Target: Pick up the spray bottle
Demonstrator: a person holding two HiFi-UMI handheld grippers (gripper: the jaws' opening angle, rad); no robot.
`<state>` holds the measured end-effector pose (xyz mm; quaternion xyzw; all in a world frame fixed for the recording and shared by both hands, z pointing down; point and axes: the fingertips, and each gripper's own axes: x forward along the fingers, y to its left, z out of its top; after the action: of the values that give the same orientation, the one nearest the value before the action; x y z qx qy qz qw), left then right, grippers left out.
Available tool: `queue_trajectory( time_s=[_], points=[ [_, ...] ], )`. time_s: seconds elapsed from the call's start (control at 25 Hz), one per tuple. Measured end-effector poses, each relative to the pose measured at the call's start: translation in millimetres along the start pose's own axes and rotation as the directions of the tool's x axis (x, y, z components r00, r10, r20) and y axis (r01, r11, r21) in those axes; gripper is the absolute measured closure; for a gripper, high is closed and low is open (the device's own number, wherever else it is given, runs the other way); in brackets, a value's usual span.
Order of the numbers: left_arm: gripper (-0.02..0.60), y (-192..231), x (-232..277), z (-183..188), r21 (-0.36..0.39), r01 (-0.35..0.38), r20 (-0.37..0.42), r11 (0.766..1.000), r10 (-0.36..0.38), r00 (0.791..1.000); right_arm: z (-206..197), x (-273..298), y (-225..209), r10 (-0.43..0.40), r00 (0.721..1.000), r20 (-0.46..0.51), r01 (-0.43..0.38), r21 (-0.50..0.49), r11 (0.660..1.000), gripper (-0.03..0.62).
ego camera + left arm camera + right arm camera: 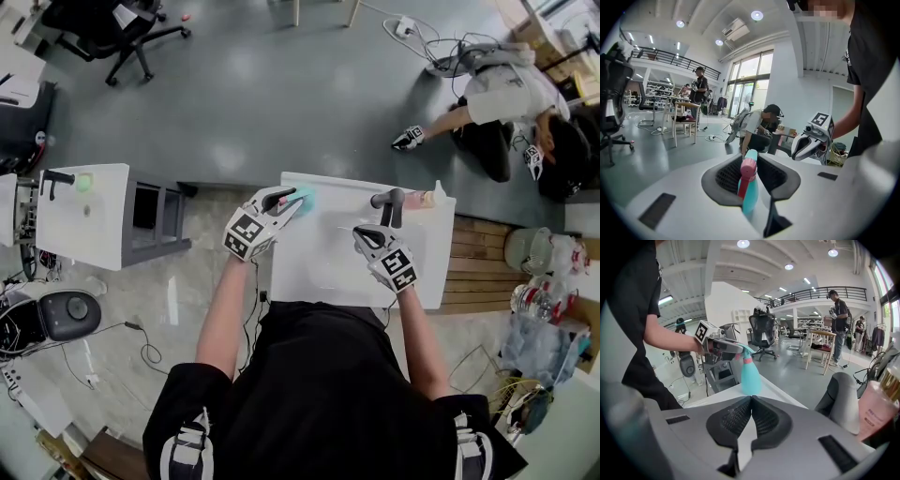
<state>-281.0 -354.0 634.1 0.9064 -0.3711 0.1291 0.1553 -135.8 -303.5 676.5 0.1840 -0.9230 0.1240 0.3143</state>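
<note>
Left gripper: we enter it as clamped on the spray bottle, with one ribbed pad on either side of the bottle's head at its pink collar.

Spray bottle: teal body, pink collar and teal nozzle. Its long axis is upright, with the head up between the left gripper's jaws. The body hangs below them down to the white table, where the base appears to rest. The nozzle points forward, away from the left gripper along the line of its jaws.

Right gripper: it is to the right of the left gripper, apart from it, over the same table. We find its jaws together at the tips with nothing between them. It points past the near side of the bottle and does not touch it.

Grey curved handle: just ahead of the right gripper and to its right, standing on the table.

Pink bottle: just beside the grey handle, on the side away from the right gripper. It has a gold-coloured top.

Second white table: well apart to the left of the left gripper, across a gap of floor.

Crouching person: ahead of the left gripper, beyond the table's far edge, low on the grey floor.

Wooden chair: farther ahead and to the left of that gripper.

Standing person: behind the wooden chair.

Black office chair: we place it far ahead of the right gripper, beyond the left gripper and the bottle.
</note>
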Motion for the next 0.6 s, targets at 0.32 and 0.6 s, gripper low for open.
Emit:
queue_trajectory(
  time_s=[0.32,0.6],
  points=[
    [0.497,0.6,-2.6,-0.1,0.010,-0.024,-0.002,1.000,0.024,1.000,1.3,-1.8,2.3,0.000,1.000,0.006,0.000,-0.002,1.000,0.577],
    [0.506,1.9,-7.6,4.4,0.004,-0.054,0.008,0.999,0.054,0.999,3.1,-5.4,5.3,0.012,1.000,0.003,-0.012,-0.019,1.000,0.577]
  ],
)
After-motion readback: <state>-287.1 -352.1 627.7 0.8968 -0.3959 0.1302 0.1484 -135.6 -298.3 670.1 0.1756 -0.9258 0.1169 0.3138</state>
